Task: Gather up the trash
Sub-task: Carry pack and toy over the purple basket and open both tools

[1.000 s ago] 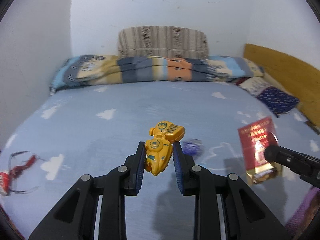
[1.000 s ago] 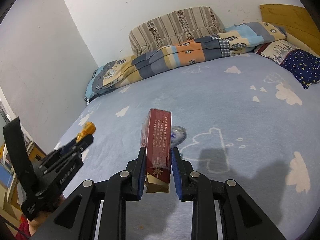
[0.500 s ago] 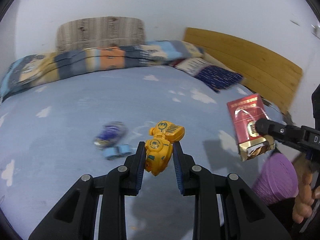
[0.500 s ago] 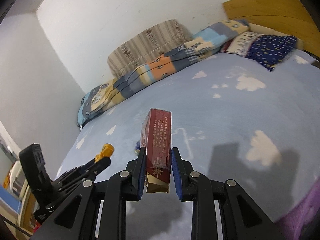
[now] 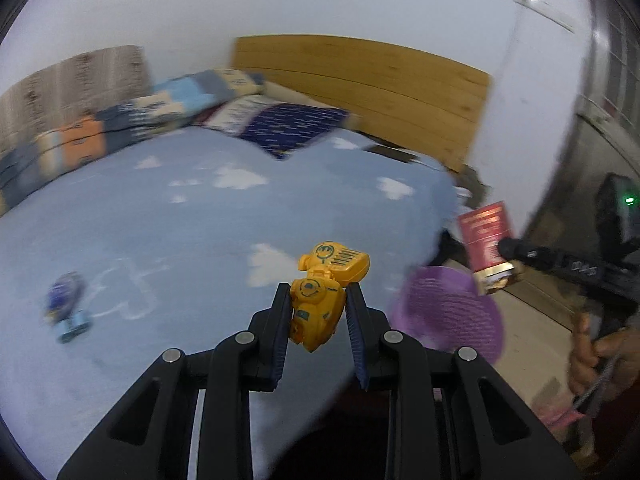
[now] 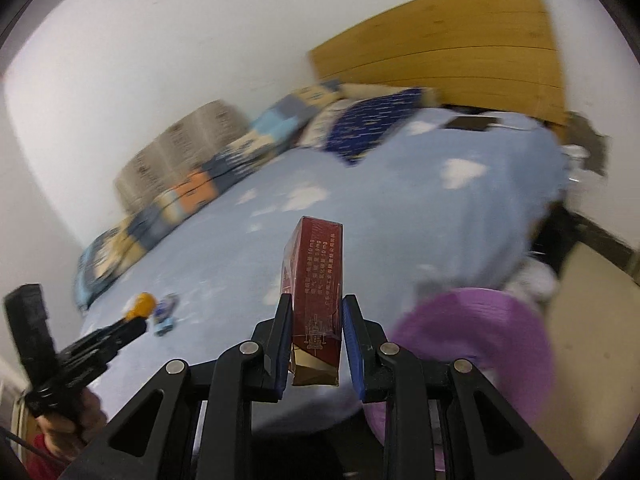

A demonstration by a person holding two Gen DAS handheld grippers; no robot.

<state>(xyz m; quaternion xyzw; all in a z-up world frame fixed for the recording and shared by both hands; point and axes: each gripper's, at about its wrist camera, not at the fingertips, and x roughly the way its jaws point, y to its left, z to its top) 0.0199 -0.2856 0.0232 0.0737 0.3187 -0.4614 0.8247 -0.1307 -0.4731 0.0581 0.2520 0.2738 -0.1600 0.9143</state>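
Left gripper (image 5: 318, 312): clamped on the yellow toy (image 5: 320, 304), held up over the bed's (image 5: 160, 220) near edge.
Right gripper (image 6: 314, 336): pinched the red carton (image 6: 316, 292) upright, above that same edge.
Purple basket (image 6: 480, 344): sat just off the bed's right corner.
Blue toy car (image 5: 68, 304): lay on the sheet, left side.

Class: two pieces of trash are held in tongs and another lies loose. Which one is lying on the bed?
The small blue toy car, resting on the cloud-print bedsheet. The yellow toy sits in the left tongs; the red box in the right tongs.
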